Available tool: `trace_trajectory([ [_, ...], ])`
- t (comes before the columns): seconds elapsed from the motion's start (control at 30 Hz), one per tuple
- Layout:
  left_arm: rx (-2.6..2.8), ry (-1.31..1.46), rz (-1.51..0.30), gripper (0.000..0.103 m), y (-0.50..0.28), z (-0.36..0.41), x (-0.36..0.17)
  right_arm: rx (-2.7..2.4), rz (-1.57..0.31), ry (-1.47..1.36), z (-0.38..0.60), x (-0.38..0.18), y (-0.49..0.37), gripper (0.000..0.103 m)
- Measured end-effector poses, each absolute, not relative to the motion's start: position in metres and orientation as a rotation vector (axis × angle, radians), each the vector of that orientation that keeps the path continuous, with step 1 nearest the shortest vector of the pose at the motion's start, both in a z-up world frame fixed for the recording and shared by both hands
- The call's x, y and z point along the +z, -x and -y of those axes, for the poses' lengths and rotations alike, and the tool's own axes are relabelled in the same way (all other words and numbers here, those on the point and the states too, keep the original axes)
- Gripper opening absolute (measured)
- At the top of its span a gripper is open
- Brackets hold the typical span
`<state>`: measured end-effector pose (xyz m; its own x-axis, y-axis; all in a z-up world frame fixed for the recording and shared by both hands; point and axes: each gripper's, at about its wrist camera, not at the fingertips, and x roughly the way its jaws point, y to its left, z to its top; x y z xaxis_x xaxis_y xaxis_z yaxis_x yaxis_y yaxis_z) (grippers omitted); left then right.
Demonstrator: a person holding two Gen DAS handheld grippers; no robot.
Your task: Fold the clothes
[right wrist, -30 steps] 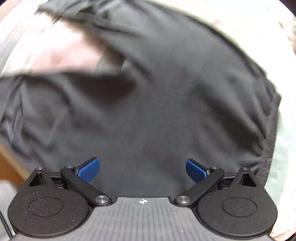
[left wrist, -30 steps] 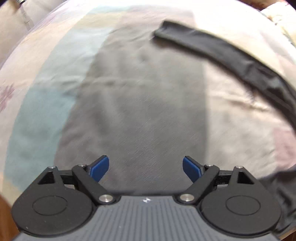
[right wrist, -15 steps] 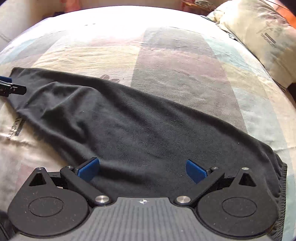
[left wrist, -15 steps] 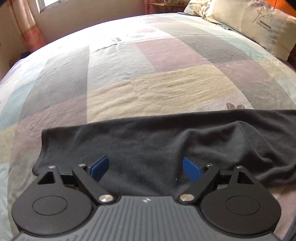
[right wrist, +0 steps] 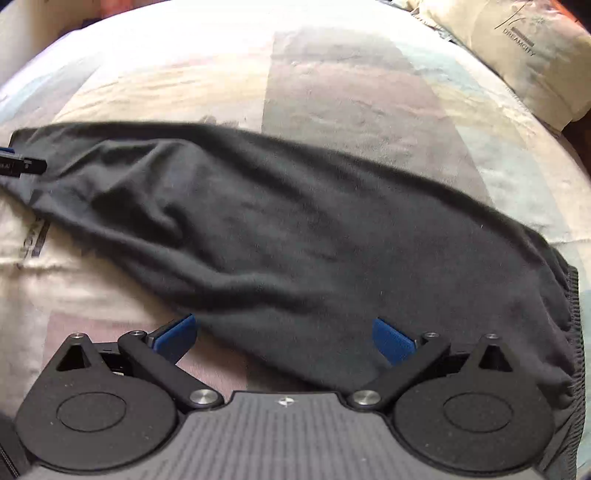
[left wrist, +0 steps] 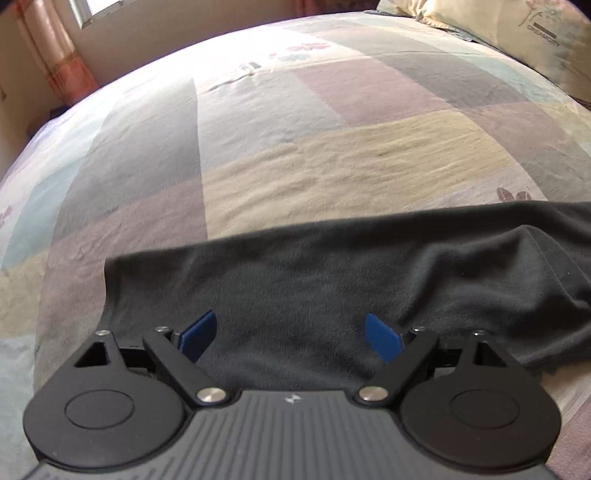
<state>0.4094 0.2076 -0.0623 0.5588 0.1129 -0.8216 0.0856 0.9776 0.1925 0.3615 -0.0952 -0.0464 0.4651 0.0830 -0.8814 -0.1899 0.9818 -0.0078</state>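
Observation:
A dark grey garment (left wrist: 332, 280) lies folded lengthwise on the patchwork bedspread (left wrist: 332, 155), stretching left to right. My left gripper (left wrist: 291, 336) hovers open over its left end, blue pads wide apart with nothing pinched. In the right wrist view the same garment (right wrist: 295, 229) runs diagonally, with a ribbed waistband at its right end (right wrist: 574, 317). My right gripper (right wrist: 284, 339) stands open over the near edge of the cloth, nothing between its pads. The tip of the left gripper's finger (right wrist: 22, 166) shows at the garment's far left end.
A beige pillow (left wrist: 517, 33) with printed lettering lies at the head of the bed, seen again as a pillow (right wrist: 524, 55) at top right. A curtain and window (left wrist: 66, 44) are at the far left. The bedspread (right wrist: 351, 85) beyond the garment is flat.
Both views swung from a blurred close look at the cloth to a forward view along the bed. The garment now lies as a long band. Both grippers stayed open.

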Motion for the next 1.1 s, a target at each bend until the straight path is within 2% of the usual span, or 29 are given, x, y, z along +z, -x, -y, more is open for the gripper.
trace_trajectory([
  [0.3,0.057,-0.182,-1.038,0.092,-0.411,-0.24,-0.075,0.377,-1.165,-0.079,0.007,-0.063,-0.379,0.103],
  [0.47,0.057,-0.207,-1.024,0.088,-0.408,-0.242,-0.059,0.521,-1.121,-0.101,-0.009,-0.043,-0.385,0.103],
  [0.73,-0.053,-0.226,-0.989,0.087,-0.421,-0.203,-0.062,0.369,-1.15,-0.049,0.043,-0.044,-0.376,0.103],
  [1.1,-0.258,-0.182,-0.996,0.088,-0.366,-0.14,-0.052,0.361,-1.149,0.171,0.091,-0.04,-0.328,0.103],
])
